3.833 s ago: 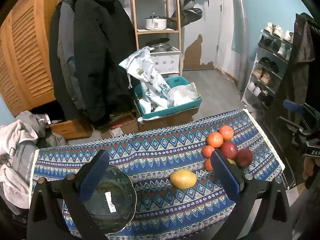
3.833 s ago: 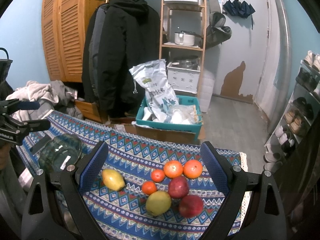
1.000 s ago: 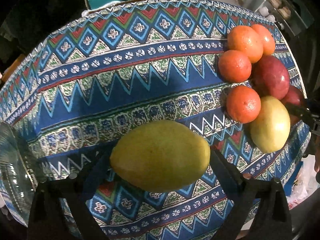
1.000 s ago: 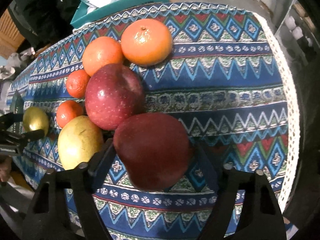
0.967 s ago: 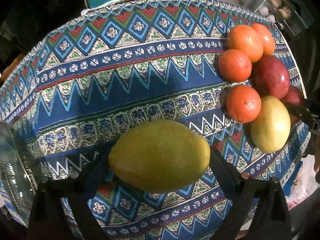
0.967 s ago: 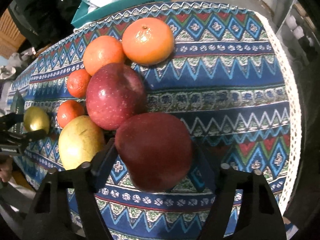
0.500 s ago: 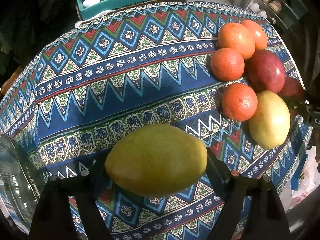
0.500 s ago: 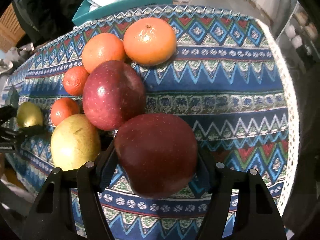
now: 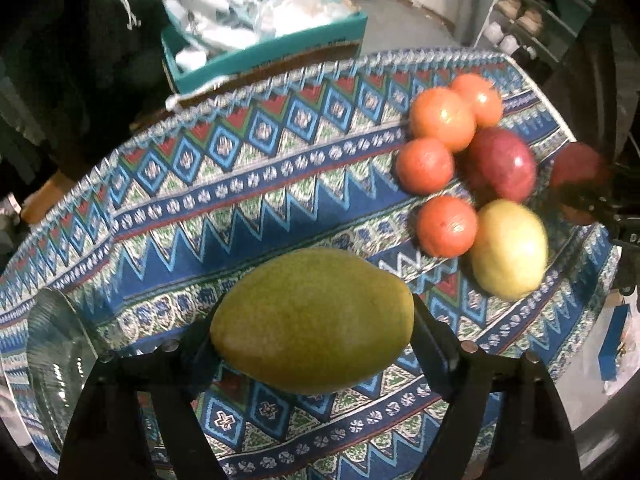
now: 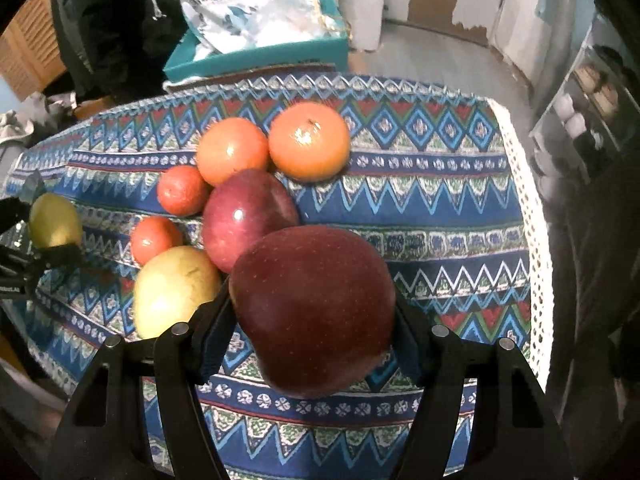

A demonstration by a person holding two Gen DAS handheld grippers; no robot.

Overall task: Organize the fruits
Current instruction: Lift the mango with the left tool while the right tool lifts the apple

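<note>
Black tongs (image 9: 312, 320) pitched steeply down, gripping mango (image 9: 312, 320).

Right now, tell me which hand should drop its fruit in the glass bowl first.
Left, probably. The left gripper holds the mango right beside the glass bowl; the right gripper holds an apple farther away.

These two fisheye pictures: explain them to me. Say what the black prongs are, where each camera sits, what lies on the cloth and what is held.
No robot here: a person carries a two-finger claw in each hand, and a camera on each looks along its black fingers. The left view shows the left claw clamped on a yellow-green oval mango. The right view shows the right claw clamped on a dark red apple. On the blue patterned tablecloth lie four orange tangerines, a second red apple and a pale yellow mango. A clear glass bowl sits at the cloth's left edge.
</note>
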